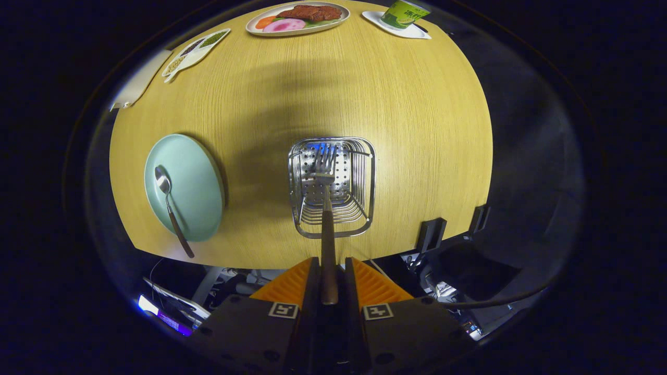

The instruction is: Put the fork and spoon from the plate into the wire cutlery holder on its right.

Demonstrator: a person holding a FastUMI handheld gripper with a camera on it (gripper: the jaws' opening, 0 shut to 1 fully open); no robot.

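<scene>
My gripper is shut on the fork, pinching its brown handle between both fingers. The fork points straight ahead, its metal tines hanging over the open top of the wire cutlery holder, which I look down into from above. Left of the holder lies a pale green plate on the wooden table. The spoon rests on that plate, its bowl toward the far side and its dark handle sticking out over the plate's near rim.
At the table's far side stand a plate of food, a divided dish with small portions, and a green cup on a white tray. Two dark clamps grip the table's near edge, right of the holder.
</scene>
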